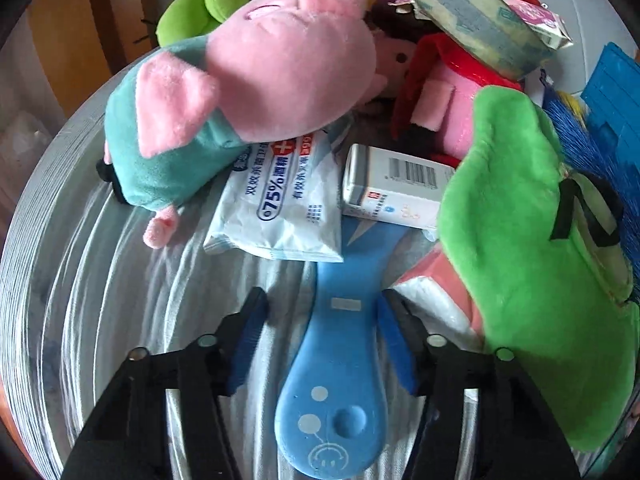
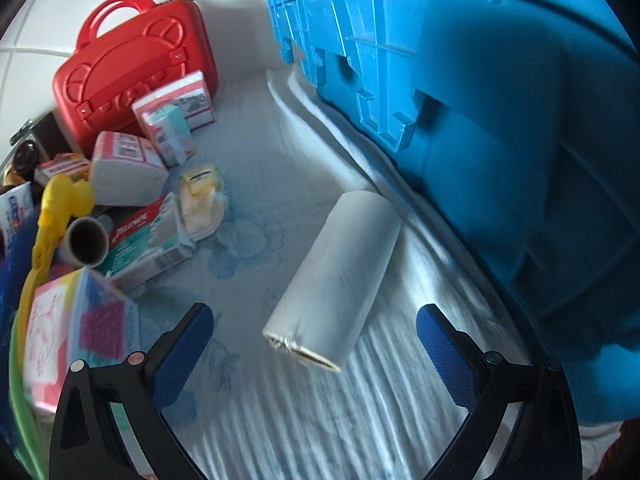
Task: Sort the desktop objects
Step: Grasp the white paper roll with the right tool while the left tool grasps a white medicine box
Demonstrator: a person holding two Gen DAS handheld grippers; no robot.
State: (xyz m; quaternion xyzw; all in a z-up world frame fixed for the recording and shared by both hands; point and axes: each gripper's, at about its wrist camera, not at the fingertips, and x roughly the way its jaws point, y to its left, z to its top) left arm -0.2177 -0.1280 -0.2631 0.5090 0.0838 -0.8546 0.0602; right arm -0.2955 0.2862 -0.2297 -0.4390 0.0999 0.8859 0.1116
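Down at the left gripper, the two blue-padded fingers straddle the narrow waist of a flat blue plastic handle lying on the pale striped cloth. A sliver of cloth shows between each pad and the handle's edges, so the jaws look set around it rather than pressing on it; the waist is the sensible place to take it, being the thinnest part and clear of the clutter. Just right of the handle a pink-and-white tissue pack nearly touches the right finger, and a green plush overhangs that side, which probably accounts for the tight approach. Beyond lie a wet-wipe packet and a white barcoded box, half under a pink pig plush in a teal outfit.

The right gripper stands spread wide, its pads well apart on either side of the near end of a white roll that lies on the cloth beside a big blue crate. Nothing is pinched. The roll lies roughly along the gripper's line, so closing would take it across its width. Off to the left sits the unsorted heap: boxes, a cardboard tube, a yellow toy, and a red case at the back.
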